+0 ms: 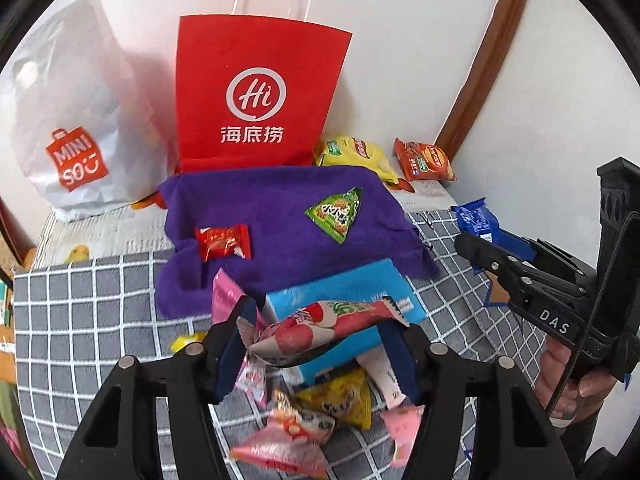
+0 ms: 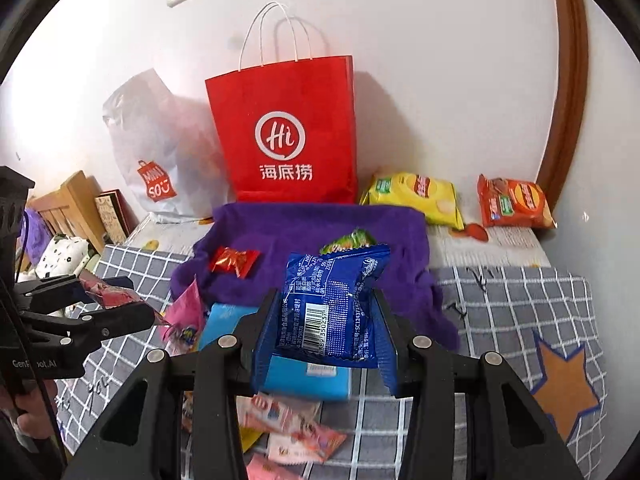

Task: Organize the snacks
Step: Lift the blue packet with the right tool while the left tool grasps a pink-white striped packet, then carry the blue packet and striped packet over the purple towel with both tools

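Sorting looks early: only two small snacks lie on the purple cloth [image 1: 280, 216], a red candy [image 1: 224, 242] and a green triangle pack [image 1: 337, 216], while a loose heap of pink and yellow packets [image 1: 320, 408] waits on the checked sheet [image 1: 80, 300] beside a light blue box [image 1: 344, 300]. Both claws are loaded. The left gripper [image 1: 320, 344] is clamped on a pink-and-white wrapper [image 1: 320, 328], held above the heap near the cloth's front edge. The right gripper [image 2: 324, 328] pinches a blue packet [image 2: 332, 304], barcode facing the camera, lifted in front of the cloth. Judging by this, these two go to the cloth next, and most of the heap is left to move. A yellow chip bag [image 2: 416, 198] and an orange chip bag [image 2: 514, 202] sit by the wall, apart from the rest; whether they count as sorted I cannot tell. Readable writing: the red paper bag [image 1: 256, 100] shows "Hi" and 海底捞; the white plastic bag [image 1: 72, 120] reads "MINISO"; the right gripper's body reads "DAS", the left's "GenRobot.AI", partly hidden. The blue packet's print is too small to read.
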